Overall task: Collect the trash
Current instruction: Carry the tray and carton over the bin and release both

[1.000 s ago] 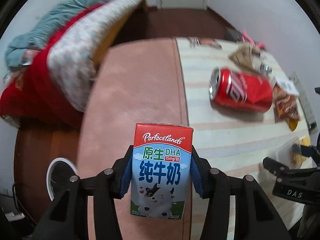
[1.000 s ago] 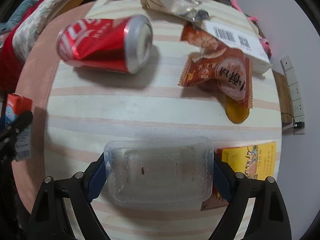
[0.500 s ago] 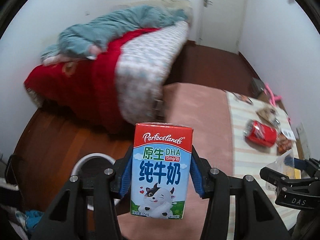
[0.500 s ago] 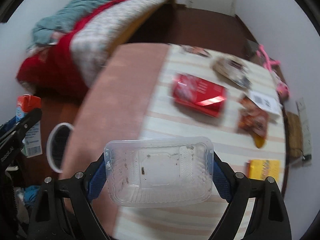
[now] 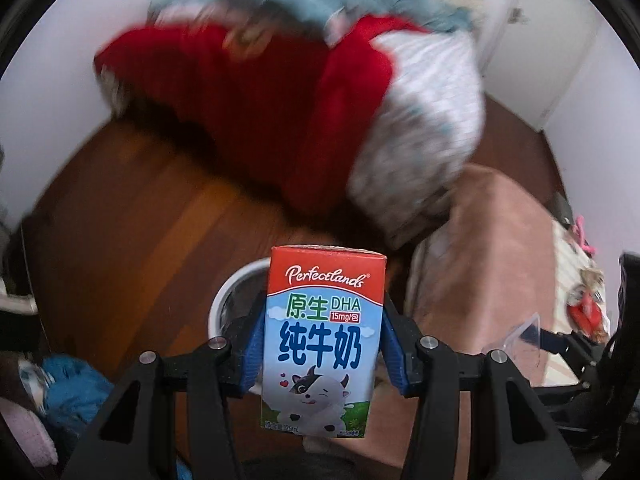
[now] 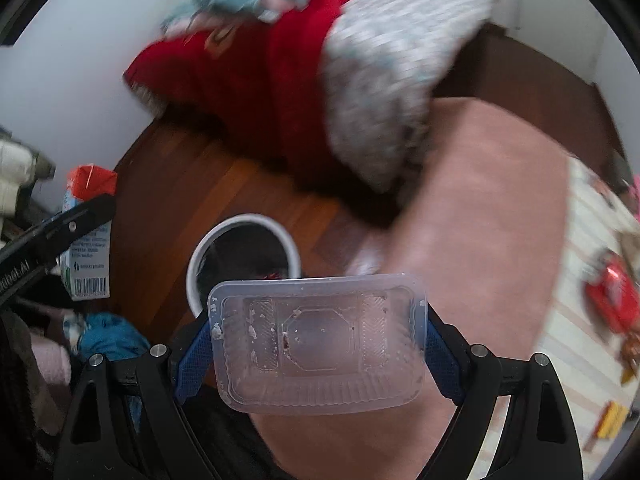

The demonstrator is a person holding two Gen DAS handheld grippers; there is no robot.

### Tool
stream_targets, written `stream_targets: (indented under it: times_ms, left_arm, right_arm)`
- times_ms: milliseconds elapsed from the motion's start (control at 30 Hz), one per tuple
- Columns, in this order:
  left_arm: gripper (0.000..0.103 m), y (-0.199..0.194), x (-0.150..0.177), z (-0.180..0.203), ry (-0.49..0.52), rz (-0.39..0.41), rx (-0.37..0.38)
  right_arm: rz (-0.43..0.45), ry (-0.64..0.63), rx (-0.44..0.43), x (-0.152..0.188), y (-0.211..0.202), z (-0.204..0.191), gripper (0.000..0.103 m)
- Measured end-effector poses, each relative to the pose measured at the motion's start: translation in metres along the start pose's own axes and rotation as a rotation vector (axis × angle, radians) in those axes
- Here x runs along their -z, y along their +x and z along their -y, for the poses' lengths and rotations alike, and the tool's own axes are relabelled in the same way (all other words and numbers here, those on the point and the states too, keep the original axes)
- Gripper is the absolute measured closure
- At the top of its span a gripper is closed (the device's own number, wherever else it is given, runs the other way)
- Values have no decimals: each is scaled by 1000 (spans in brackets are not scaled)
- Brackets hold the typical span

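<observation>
Left gripper [image 5: 322,356]: blue fingers [image 5: 251,350] clamped on the two narrow sides of the milk carton [image 5: 322,340], held upright at lower centre of the left wrist view, printed face toward the camera. White-rimmed bin [image 5: 224,300] directly behind the carton, its mouth half hidden by it, rim showing to the carton's left.

Right gripper [image 6: 318,344]: fingers [image 6: 192,356] spread wide and pressed on the short ends of the clear plastic tray [image 6: 318,342], long axis across the frame, crumbs inside. In the right wrist view, bin [image 6: 244,222] just above and left of the tray, its near rim hidden behind the tray's upper left edge.

Judged from both views: bin beyond and below both loads, on the wooden floor [image 6: 192,184] beside the pink-covered surface [image 6: 480,200]. Carton sitting more squarely over the opening, so probably first to drop; tray needing a shift toward upper left. More trash, a red can [image 6: 612,300], at right edge.
</observation>
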State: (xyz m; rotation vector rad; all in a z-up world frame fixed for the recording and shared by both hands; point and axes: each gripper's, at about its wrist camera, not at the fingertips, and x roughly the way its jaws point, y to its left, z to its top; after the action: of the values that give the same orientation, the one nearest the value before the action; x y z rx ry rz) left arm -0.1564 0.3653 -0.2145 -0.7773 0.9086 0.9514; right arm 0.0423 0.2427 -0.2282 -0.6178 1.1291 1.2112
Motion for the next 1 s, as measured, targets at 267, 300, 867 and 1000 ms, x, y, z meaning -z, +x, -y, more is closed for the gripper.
stream_targets:
  times_ms: [267, 300, 867, 1000]
  left_arm:
    - [54, 107, -11, -56, -94, -258, 79]
    - [54, 115, -10, -59, -96, -276, 75]
    - [4, 117, 34, -119, -231, -207, -176]
    - [4, 104, 48, -113, -201, -185, -214]
  right_arm:
    - [-214, -67, -30, -25, 135, -53, 12]
    - [-246, -73, -39, -25, 151, -56, 12]
    - [-349, -59, -66, -40, 241, -63, 0]
    - [-319, -68, -29, -40, 229, -62, 0]
